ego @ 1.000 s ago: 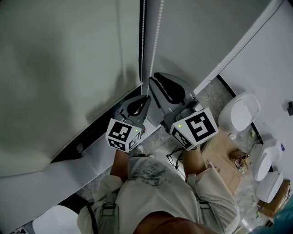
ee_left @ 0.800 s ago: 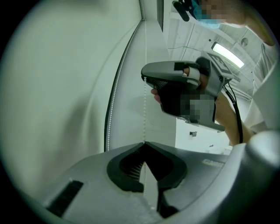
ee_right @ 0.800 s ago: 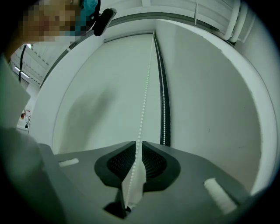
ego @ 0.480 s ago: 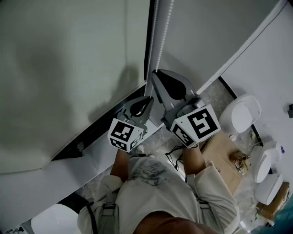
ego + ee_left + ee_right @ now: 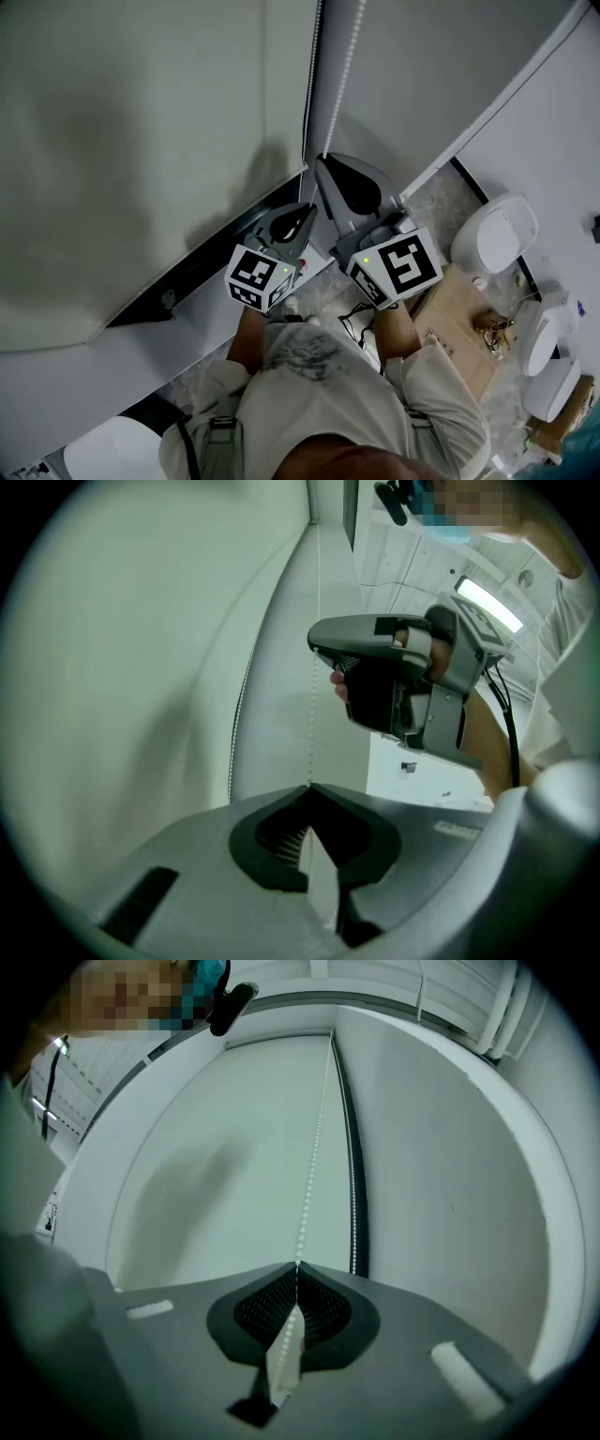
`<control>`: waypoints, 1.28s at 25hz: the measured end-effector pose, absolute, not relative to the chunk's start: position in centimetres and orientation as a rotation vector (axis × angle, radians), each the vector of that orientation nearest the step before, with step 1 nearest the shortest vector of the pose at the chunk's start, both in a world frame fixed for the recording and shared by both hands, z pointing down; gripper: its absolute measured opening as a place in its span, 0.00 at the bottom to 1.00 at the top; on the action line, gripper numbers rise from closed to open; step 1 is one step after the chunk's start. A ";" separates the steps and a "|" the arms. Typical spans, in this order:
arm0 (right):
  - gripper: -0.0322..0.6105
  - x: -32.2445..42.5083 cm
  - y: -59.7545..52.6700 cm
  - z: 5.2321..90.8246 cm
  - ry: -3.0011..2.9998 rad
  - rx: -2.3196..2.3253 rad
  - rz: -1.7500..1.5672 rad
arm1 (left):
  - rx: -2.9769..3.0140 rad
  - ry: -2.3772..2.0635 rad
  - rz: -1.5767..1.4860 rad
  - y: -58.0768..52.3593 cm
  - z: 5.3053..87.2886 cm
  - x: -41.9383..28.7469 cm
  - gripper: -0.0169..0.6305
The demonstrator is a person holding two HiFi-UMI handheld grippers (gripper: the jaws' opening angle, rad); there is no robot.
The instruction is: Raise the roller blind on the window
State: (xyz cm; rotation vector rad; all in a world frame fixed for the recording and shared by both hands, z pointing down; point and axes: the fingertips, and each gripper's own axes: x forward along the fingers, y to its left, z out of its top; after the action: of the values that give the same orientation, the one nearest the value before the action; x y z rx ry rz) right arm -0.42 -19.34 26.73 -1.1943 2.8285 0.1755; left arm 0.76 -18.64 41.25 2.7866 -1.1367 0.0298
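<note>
Blind [image 5: 141, 141]: matte pale grey-green fabric, smooth flat sheet, hanging over the window left of the chain. In head view its bottom edge runs diagonally, with a dark strip [image 5: 202, 258] just under it

Chain [image 5: 342, 84]: small round white beads, thin, long axis vertical. It runs straight up from the grippers beside the blind's right edge toward the window top. A second strand [image 5: 354, 1194] hangs parallel just beside it, against a black frame strip

Right gripper [image 5: 297, 1269]: grey plastic shell, ribbed black pads, jaws pressed together on the chain, beads passing between the pads and out below

Left gripper [image 5: 309, 794]: same build, jaws all but together, pinching the chain; the thin bead line enters at the tips

In head view the left gripper sits just below and left of the right one, both pointing at the window. Marker cubes [image 5: 398, 267] are boxy, black-and-white squares. Wall [image 5: 450, 1147] right of the chain is smooth and white
</note>
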 end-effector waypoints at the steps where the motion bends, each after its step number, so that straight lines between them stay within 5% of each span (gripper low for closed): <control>1: 0.07 -0.4 -19.3 27.2 2.833 -1.198 0.167 | 2.780 -1.134 0.037 -18.6 41.8 0.8 0.04; 32: 0.07 -0.2 -18.5 36.3 2.878 -1.321 0.021 | 2.619 -1.054 0.181 -18.2 51.4 0.6 0.04</control>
State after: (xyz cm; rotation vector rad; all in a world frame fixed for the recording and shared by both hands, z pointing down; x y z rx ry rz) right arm -0.21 -18.48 36.28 -1.3206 2.8780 0.0209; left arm 0.64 -18.17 51.37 2.6195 -1.0537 0.1812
